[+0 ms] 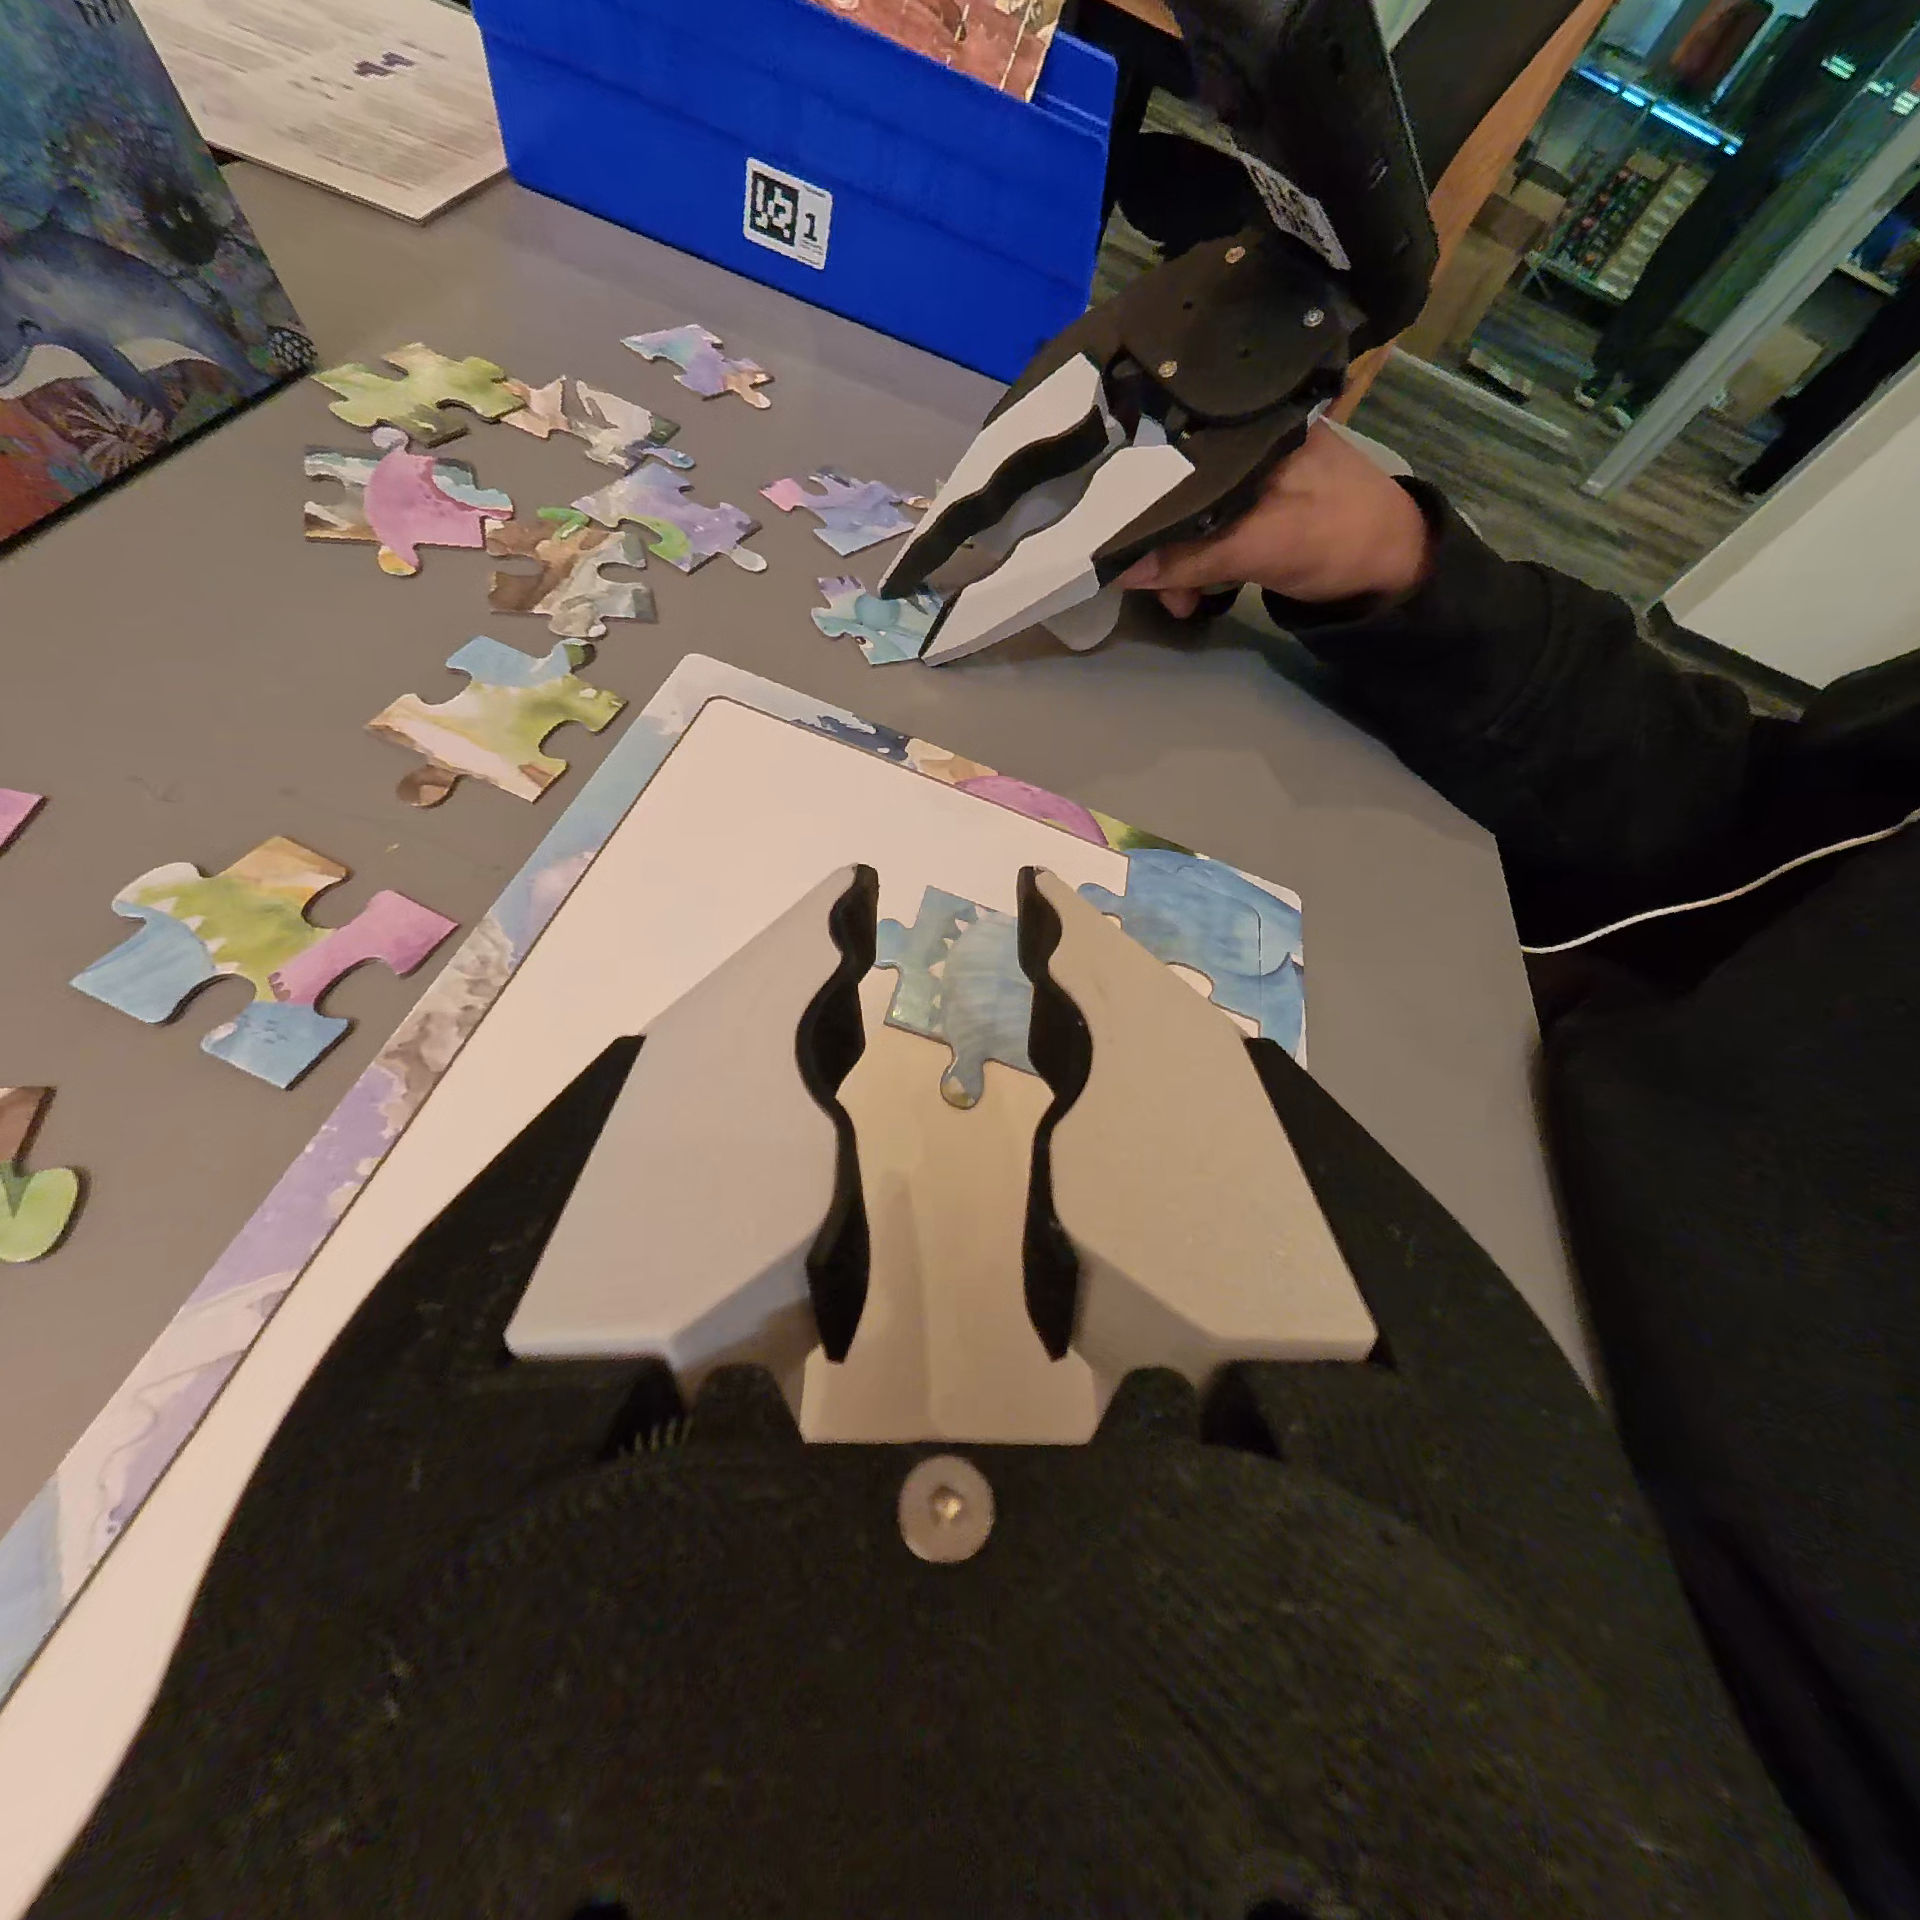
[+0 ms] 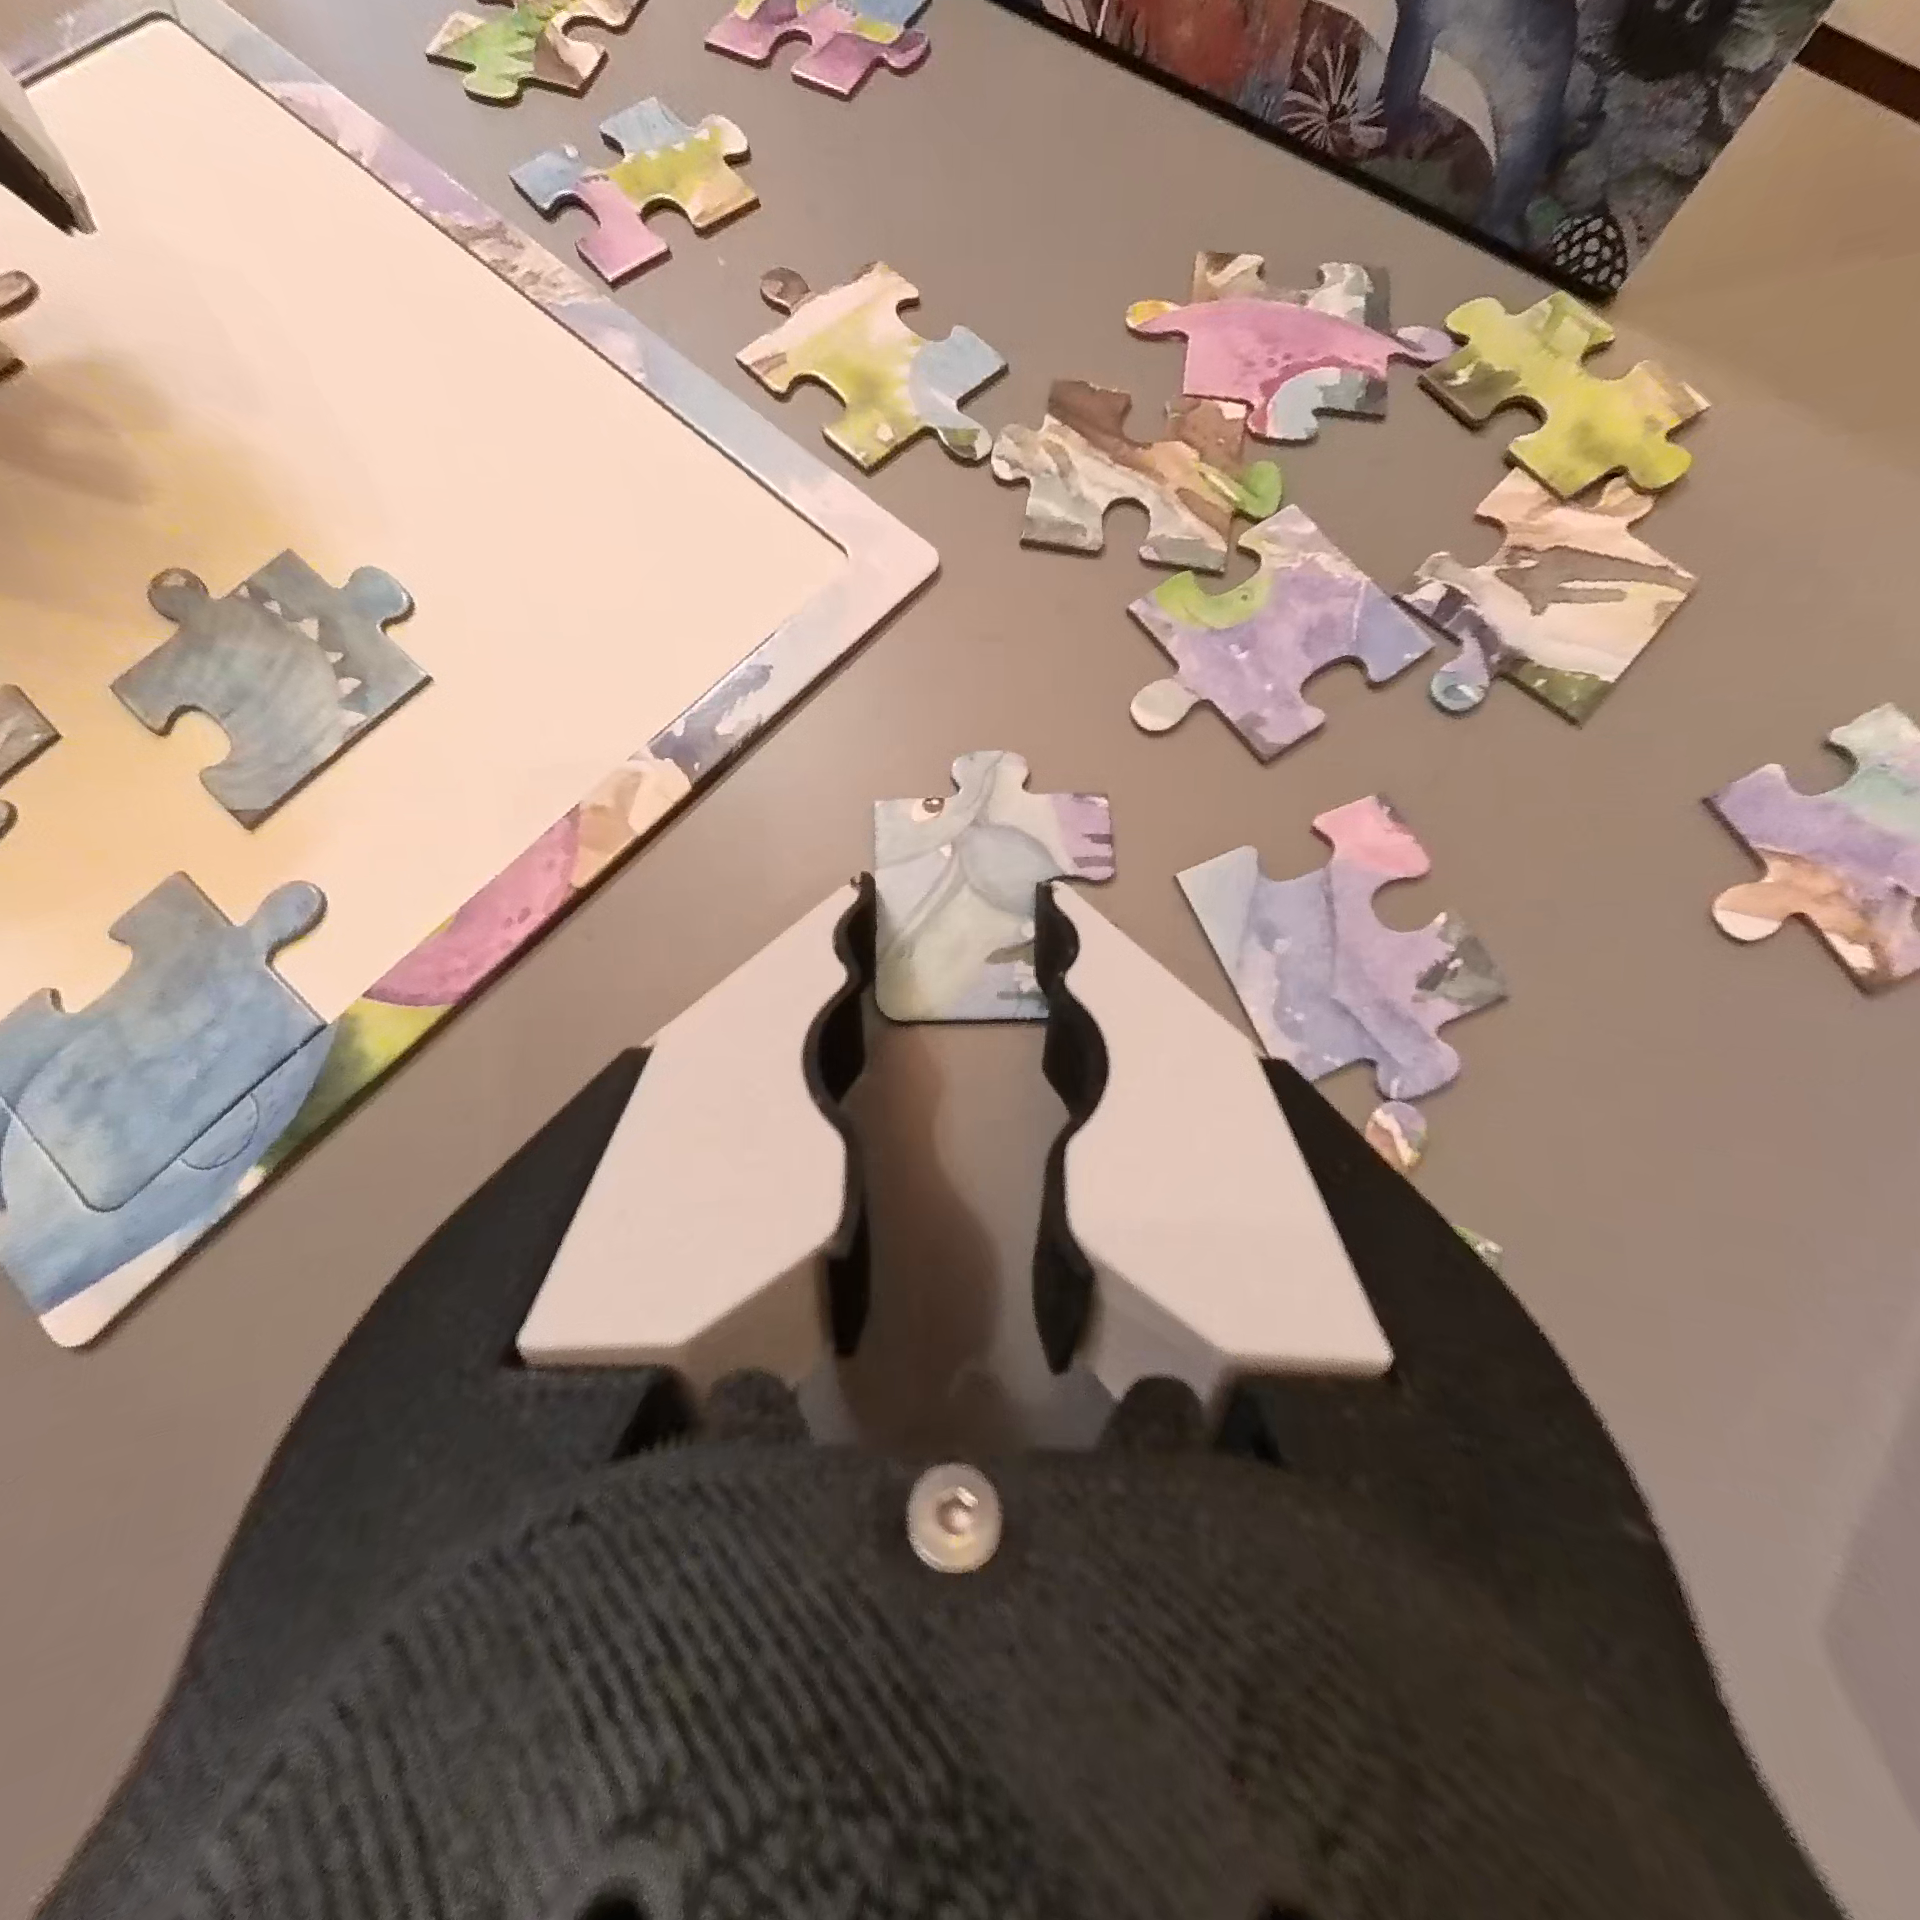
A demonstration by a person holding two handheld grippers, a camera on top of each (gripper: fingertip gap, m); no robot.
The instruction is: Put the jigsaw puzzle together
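Observation:
A white puzzle tray with a painted rim (image 1: 468,987) (image 2: 727,665) lies on the grey table. A blue piece (image 1: 1216,925) (image 2: 177,1039) sits fitted in its corner. Another blue piece (image 1: 956,997) (image 2: 270,686) lies loose on the white base. My left gripper (image 1: 945,894) is open and empty, hovering above that loose piece. My right gripper (image 2: 954,904) (image 1: 914,623) is down on the table beside the tray. Its jaws are closed against both sides of a pale blue piece (image 2: 977,883) (image 1: 862,623) that lies flat.
Several loose pieces (image 1: 499,717) (image 2: 1278,634) are scattered on the table beyond the tray. A blue bin (image 1: 790,125), a printed sheet (image 1: 332,94) and the puzzle box (image 1: 104,260) (image 2: 1507,104) stand at the back. A person's hand (image 1: 1330,530) holds the right gripper at the table edge. The blue piece (image 1: 956,997) is about 6 centimeters from my left fingertips and 15 centimeters from my right.

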